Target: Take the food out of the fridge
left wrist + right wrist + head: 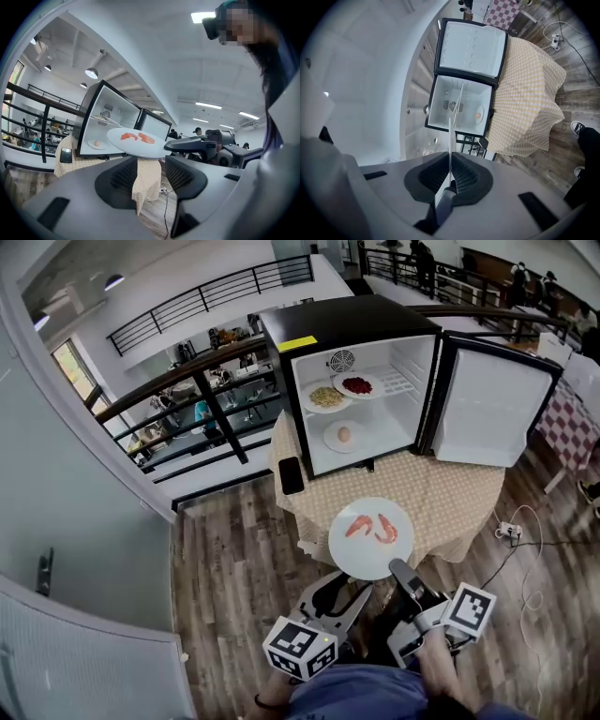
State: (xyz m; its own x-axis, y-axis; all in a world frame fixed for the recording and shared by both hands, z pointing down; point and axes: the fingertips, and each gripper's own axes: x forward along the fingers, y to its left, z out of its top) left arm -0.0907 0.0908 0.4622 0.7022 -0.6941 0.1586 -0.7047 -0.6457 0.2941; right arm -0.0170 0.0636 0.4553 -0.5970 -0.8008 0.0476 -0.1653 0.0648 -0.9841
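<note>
Two shrimps (372,528) on a white plate (370,557), rim clamped edge-on between right gripper (401,574) jaws, held out before open fridge (356,322), left gripper (350,600) jaws apart, empty, just beside, plates of noodles (326,397), red food (357,385), egg (344,435) inside.

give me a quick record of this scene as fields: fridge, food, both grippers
fridge: on the table, door wide open
upper shelf: plate of yellowish food, plate of red food
fridge floor: plate with an egg
right gripper: shut on the rim of a white plate carrying shrimp, outside the fridge
left gripper: open, empty
phone: on the table, by the fridge's front
</note>
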